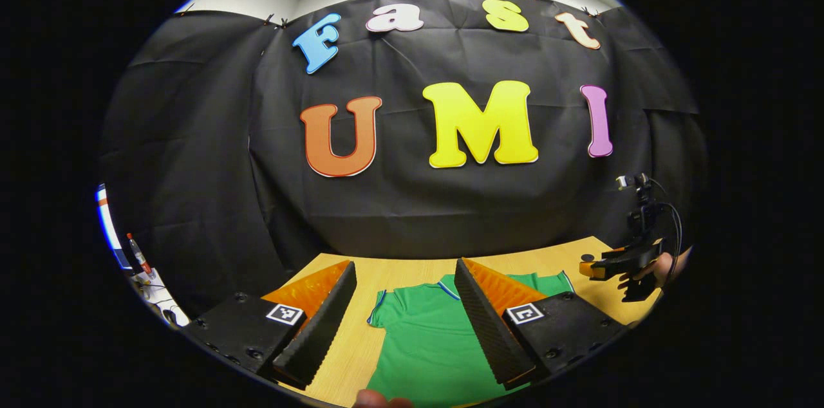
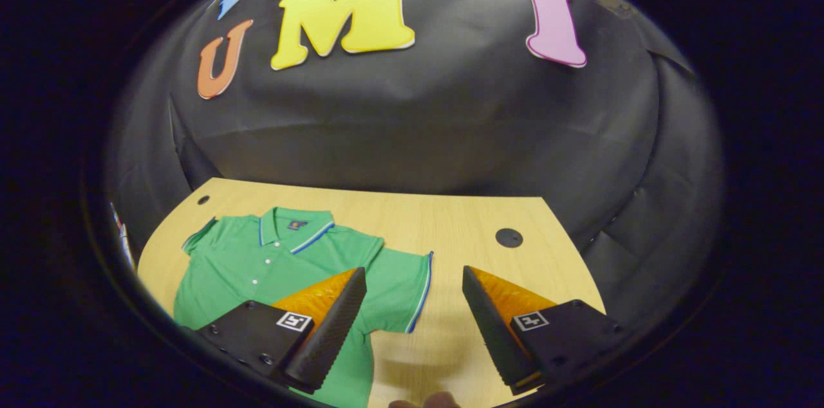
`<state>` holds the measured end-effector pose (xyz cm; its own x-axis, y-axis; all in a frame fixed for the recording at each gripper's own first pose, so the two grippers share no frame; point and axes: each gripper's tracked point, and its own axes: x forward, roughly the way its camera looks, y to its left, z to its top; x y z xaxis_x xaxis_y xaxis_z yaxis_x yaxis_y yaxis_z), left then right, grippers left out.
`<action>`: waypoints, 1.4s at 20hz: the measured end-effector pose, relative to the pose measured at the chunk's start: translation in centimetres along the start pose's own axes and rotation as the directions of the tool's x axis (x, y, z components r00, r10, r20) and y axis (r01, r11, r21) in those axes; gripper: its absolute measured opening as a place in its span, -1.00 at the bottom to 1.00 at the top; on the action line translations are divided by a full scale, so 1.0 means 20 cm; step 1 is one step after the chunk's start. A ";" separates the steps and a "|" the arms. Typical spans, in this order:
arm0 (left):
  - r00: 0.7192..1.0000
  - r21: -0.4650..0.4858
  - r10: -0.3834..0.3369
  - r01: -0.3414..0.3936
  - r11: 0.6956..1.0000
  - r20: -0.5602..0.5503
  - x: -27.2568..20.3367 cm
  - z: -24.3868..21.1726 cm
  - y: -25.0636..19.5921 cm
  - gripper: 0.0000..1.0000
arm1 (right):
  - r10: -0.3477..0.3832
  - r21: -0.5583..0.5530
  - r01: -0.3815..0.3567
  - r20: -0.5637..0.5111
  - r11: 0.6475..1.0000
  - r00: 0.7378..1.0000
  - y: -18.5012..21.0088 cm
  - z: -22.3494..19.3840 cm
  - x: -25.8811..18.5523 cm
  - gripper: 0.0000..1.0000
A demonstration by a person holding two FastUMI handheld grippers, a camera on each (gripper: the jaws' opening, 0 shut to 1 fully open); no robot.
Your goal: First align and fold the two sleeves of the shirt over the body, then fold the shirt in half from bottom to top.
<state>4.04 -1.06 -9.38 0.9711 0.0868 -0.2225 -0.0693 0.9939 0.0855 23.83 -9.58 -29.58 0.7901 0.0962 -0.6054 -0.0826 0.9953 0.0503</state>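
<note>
A green polo shirt (image 2: 270,260) with blue-and-white trim lies flat on the wooden table (image 2: 450,215), collar toward the far wall, both short sleeves spread out. In the right gripper view, my right gripper (image 2: 412,318) hovers open above the shirt's right sleeve (image 2: 402,286). In the left gripper view, my left gripper (image 1: 405,318) is open above the shirt (image 1: 425,337), over its left sleeve (image 1: 386,308) and chest. The right gripper (image 1: 621,269), held by a hand, shows at the far right of that view.
The black cloth wall stands close behind the table. A dark round hole (image 2: 508,237) sits in the tabletop to the right of the shirt, a smaller one (image 2: 203,199) at the far left corner. Clutter (image 1: 145,273) lies off the table's left side.
</note>
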 end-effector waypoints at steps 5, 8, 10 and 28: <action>0.998 0.018 0.028 -0.027 0.999 -0.064 0.04 -0.14 0.01 0.97 | -0.007 0.034 0.010 -0.078 0.999 0.997 -0.02 -0.14 0.34 0.93; 0.993 0.021 0.050 -0.048 0.999 -0.110 0.05 -0.24 0.02 0.97 | -0.005 0.041 0.009 -0.099 0.999 0.995 -0.03 -0.17 0.48 0.94; 0.988 0.009 0.057 -0.056 0.998 -0.142 0.04 -0.31 0.01 0.97 | 0.000 0.043 0.004 -0.102 0.999 0.995 -0.04 -0.15 0.54 0.94; 0.980 0.013 0.089 -0.088 0.996 -0.178 0.08 -0.38 0.08 0.97 | -0.028 -0.077 0.021 -0.091 0.997 0.995 0.05 -0.12 0.67 -0.99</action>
<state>3.82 1.14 -17.02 0.9048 0.1856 -0.3833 -0.1516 0.9815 0.1173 32.78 -7.39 -39.55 0.7334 0.0666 -0.6766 -0.1121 0.9934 -0.0237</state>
